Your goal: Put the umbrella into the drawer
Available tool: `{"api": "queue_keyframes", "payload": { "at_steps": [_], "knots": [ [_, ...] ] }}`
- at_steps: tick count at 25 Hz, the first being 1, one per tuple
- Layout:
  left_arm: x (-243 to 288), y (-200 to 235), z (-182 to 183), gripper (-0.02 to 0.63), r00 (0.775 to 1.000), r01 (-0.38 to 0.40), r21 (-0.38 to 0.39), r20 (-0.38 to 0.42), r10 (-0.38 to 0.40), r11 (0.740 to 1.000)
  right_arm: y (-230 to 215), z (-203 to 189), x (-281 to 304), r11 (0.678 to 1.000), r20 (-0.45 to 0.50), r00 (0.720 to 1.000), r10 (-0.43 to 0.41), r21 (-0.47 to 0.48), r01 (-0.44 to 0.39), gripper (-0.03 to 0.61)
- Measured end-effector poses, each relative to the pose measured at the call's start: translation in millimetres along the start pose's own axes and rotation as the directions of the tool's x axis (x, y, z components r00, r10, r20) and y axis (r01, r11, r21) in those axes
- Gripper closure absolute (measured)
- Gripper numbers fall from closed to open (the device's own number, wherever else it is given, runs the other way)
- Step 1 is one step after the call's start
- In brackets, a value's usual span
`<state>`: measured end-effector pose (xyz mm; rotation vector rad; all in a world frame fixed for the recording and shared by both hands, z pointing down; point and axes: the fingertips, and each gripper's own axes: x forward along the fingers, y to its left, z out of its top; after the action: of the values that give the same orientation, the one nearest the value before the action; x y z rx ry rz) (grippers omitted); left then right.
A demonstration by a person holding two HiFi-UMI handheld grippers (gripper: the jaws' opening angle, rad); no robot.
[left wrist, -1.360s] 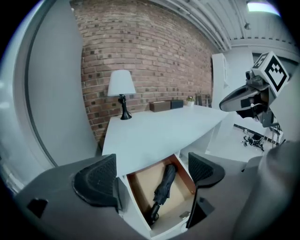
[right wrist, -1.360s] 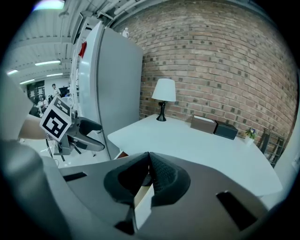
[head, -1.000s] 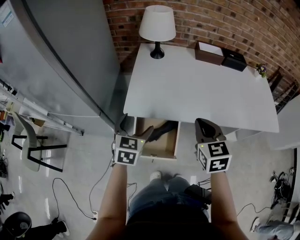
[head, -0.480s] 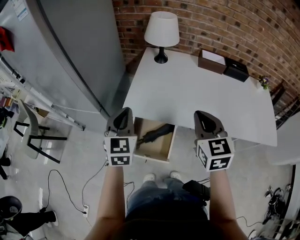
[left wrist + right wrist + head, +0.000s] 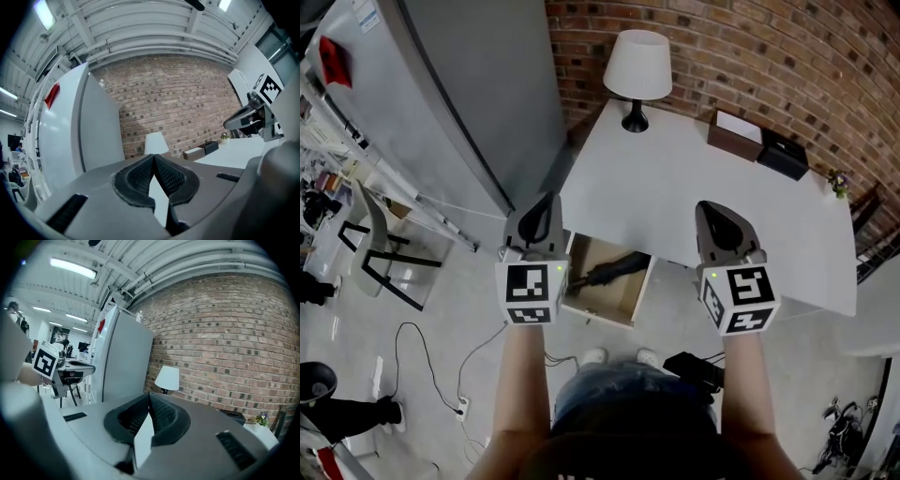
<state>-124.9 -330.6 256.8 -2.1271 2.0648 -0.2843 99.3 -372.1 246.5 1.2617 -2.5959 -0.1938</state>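
Note:
The folded black umbrella (image 5: 611, 270) lies inside the open wooden drawer (image 5: 586, 305) under the front left of the white table (image 5: 703, 202). My left gripper (image 5: 544, 202) hangs above the drawer's left side, apart from it, shut with nothing between its pads; in the left gripper view the left gripper (image 5: 153, 156) points level at the brick wall. My right gripper (image 5: 713, 209) hovers over the table's front edge, also shut and empty. In the right gripper view the right gripper (image 5: 149, 394) faces the lamp and wall.
A white lamp (image 5: 637, 66), a brown box (image 5: 737, 132) and a black box (image 5: 785, 156) stand along the table's back by the brick wall. A tall grey cabinet (image 5: 459, 103) is at the left, a chair (image 5: 382, 262) and floor cables beyond it.
Both grippers have risen from the drawer's level to above the table edge. The left gripper's jaws, open beside the drawer a second ago, have closed. The umbrella stays in the drawer.

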Motion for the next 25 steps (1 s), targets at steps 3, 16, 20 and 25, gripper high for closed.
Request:
{"api": "queue_keyframes", "payload": {
  "at_steps": [3,16,20,25],
  "knots": [
    [-4.0,1.2,13.5,0.612,0.999,-0.024,0.019,0.023,0.023,1.000,-0.3,12.0,1.0,1.000,0.033,0.999,0.018,-0.025,-0.017,0.578],
    [-23.8,-3.6,41.7,0.612,0.990,-0.137,0.088,0.043,0.134,0.987,-5.2,31.2,-4.9,0.992,0.105,0.990,0.098,-0.091,-0.088,0.578],
    [-29.3,-13.2,45.6,0.612,0.987,-0.161,0.090,0.041,0.158,0.983,-10.3,29.0,-11.1,0.988,0.109,0.987,0.122,-0.112,-0.109,0.578],
    [-31.2,-33.1,50.9,0.612,0.986,-0.167,0.093,0.042,0.164,0.982,-23.6,29.4,-21.5,0.985,0.126,0.983,0.133,-0.125,-0.117,0.578]
  ]
}}
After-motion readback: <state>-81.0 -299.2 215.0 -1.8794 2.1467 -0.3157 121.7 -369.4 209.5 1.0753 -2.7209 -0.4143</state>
